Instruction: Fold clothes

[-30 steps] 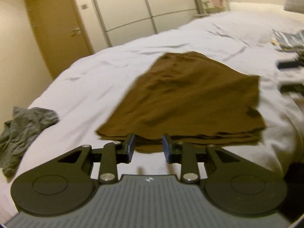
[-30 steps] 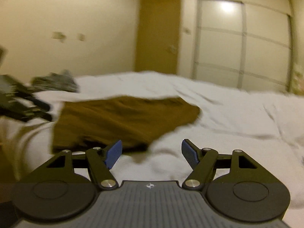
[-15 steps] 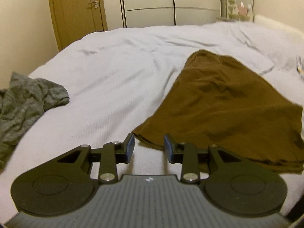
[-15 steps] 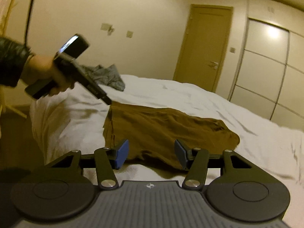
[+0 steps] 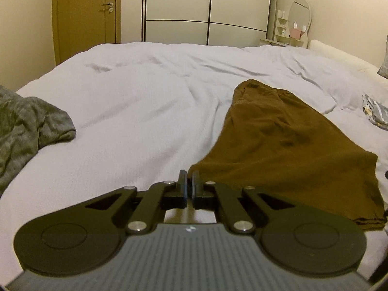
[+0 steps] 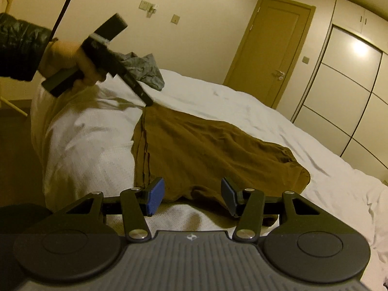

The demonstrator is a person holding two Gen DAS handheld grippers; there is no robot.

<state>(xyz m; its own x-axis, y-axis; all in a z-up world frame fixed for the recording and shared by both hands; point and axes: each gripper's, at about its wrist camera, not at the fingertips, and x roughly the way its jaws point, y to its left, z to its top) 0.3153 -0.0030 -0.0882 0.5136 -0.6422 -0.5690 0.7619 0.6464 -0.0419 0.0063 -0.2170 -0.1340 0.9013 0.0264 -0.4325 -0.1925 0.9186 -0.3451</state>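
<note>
A brown garment (image 5: 278, 140) lies folded flat on the white bed (image 5: 135, 101), its hem toward the bed's near edge. My left gripper (image 5: 189, 179) is shut on the garment's near left corner. In the right wrist view the same garment (image 6: 206, 145) spreads across the bed's corner, and the left gripper (image 6: 148, 103), held by a hand (image 6: 68, 58) in a dark sleeve, pinches its far corner. My right gripper (image 6: 191, 195) stands open at the garment's near edge, its blue pads (image 6: 155, 197) on either side of the cloth's border.
A crumpled grey garment (image 5: 29, 121) lies at the bed's left edge, seen beyond the hand as the grey garment (image 6: 143, 72). A patterned item (image 5: 374, 111) sits far right. A door (image 5: 84, 12), wardrobe (image 5: 206, 9) and round mirror (image 5: 299, 12) stand behind the bed.
My left gripper slid left along the hem to the garment's corner and closed on it. The right gripper swung in toward the garment's near edge and stayed open.
</note>
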